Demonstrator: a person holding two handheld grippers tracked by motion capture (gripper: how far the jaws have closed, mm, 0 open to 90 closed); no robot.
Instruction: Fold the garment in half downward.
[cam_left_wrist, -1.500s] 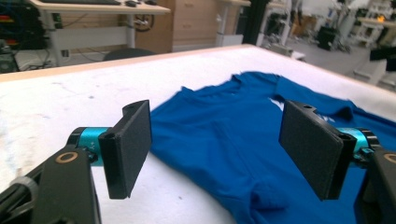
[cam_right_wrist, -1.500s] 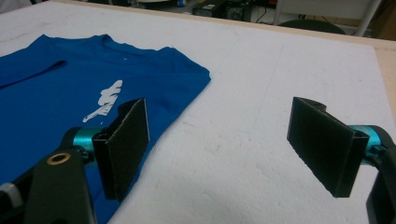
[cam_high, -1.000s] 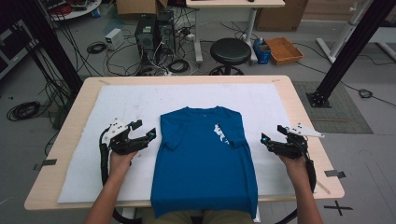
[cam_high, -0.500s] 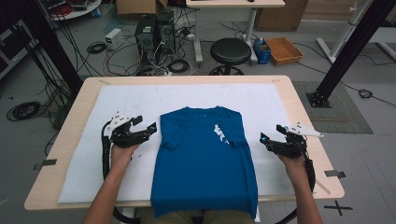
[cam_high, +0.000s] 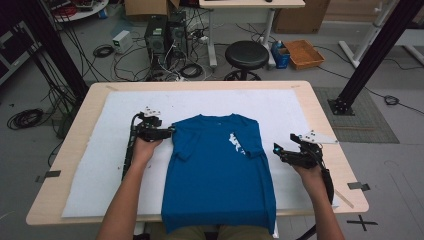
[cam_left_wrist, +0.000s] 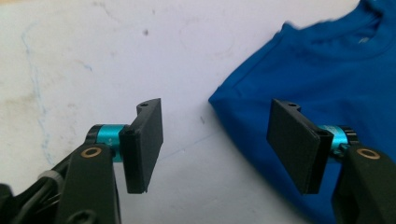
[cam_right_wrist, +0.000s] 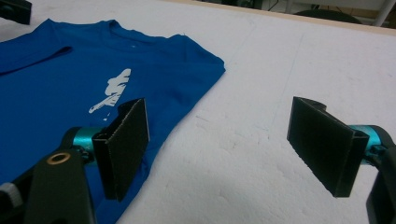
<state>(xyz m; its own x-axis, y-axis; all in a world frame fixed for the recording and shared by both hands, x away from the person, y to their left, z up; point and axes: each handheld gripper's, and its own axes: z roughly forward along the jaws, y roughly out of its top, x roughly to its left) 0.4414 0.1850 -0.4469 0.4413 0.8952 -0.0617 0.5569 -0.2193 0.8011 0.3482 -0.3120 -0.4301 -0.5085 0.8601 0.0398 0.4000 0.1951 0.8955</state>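
Blue cotton, a T-shirt (cam_high: 220, 170) lies flat in the middle of the desk (cam_high: 320, 107) on a white mat (cam_high: 100, 165), collar toward the far side and hem hanging just over the near edge. Both sleeves are folded inward, and a small white print (cam_high: 234, 144) sits on the chest right of centre.

At the shirt's far left corner, the left gripper (cam_high: 167, 133) hovers with its jaws spread wide; in the left gripper view the shoulder edge of the shirt (cam_left_wrist: 299, 84) lies between them, one jaw over bare mat and the other over the cloth, gripping nothing.

Near the shirt's right edge, the right gripper (cam_high: 279, 151) hangs over the mat just beside the cloth. Its jaws also stand wide apart and empty, the left one above the shirt's edge (cam_right_wrist: 84, 88), the other above the mat.
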